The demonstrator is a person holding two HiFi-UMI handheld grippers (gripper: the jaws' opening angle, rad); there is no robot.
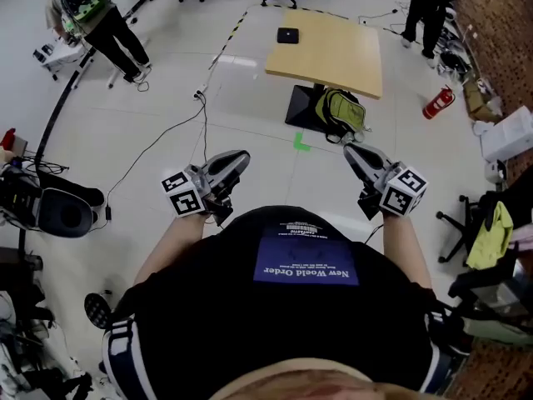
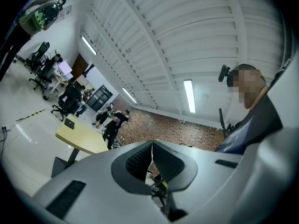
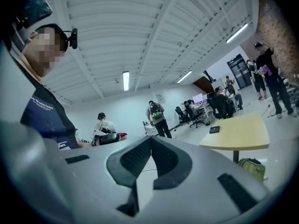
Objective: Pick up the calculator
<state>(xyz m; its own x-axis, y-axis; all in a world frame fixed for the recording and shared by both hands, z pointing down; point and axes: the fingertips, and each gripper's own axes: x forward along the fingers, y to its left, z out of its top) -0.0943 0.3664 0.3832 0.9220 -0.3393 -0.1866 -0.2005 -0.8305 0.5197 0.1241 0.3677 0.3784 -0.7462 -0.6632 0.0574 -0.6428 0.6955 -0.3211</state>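
A small black calculator [image 1: 287,35] lies on the far left part of a light wooden table [image 1: 333,61] ahead across the floor. It also shows on the table in the right gripper view as a dark slab, calculator [image 3: 214,129], and in the left gripper view, calculator [image 2: 69,123]. My left gripper [image 1: 241,158] and right gripper [image 1: 350,151] are held close in front of my chest, far short of the table. Both have their jaws pressed together with nothing between them, left gripper [image 2: 152,146], right gripper [image 3: 151,142].
A green backpack [image 1: 343,111] leans by the table's black base [image 1: 301,107]. A red fire extinguisher [image 1: 438,102] lies to the right. Cables [image 1: 166,136] cross the floor at left. People stand at far left [image 1: 96,19] and far right [image 1: 426,7]. Office chairs and gear line both sides.
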